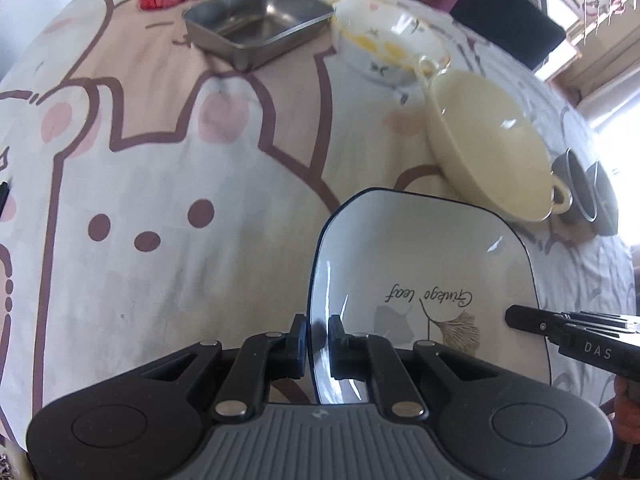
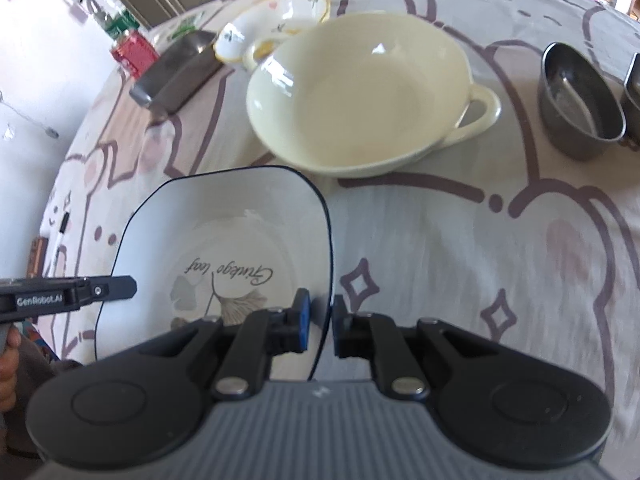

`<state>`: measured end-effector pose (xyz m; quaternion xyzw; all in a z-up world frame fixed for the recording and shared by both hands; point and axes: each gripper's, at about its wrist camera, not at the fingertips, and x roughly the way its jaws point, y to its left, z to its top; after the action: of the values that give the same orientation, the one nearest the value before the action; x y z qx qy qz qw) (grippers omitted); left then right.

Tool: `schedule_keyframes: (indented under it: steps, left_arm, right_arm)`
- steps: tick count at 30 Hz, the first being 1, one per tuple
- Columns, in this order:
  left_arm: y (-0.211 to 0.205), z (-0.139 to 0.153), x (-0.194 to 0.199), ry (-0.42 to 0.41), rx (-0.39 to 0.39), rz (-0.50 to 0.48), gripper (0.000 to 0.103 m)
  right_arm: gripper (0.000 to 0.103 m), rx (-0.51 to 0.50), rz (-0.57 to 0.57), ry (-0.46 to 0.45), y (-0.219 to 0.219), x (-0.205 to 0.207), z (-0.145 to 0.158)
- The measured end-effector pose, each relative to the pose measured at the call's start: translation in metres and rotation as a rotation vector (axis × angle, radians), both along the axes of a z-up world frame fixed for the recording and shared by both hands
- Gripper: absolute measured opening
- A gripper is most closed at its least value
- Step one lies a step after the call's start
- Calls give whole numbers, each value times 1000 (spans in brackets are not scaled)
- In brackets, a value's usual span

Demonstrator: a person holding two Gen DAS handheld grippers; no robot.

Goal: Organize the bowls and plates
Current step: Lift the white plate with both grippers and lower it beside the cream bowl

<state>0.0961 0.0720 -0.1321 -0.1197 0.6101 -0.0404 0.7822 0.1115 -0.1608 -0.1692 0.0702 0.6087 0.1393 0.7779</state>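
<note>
Both the left gripper [image 1: 318, 346] and right gripper [image 2: 320, 326] clamp opposite rims of the square plate [image 1: 424, 264] at lower frame, while the cream bowl [image 2: 356, 96], flowered bowl [image 1: 384, 46] and metal tray [image 1: 260, 20] above sit unstacked, most sorting apparently undone.

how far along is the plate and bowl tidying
Early, by the look of it. Done: nothing is stacked yet. In hand: the square plate, with the left gripper shut on one rim and the right gripper on the opposite rim. Left: the cream bowl, floral bowl, steel tray and steel cups sit apart on the tablecloth.
</note>
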Motion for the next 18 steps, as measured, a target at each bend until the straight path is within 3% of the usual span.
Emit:
schedule_keyframes:
  steps: [18]
  left_arm:
    - [-22,-9,12,13,43,-82,11]
  right_arm:
    - [17,-56,-2,60,1,5,-22]
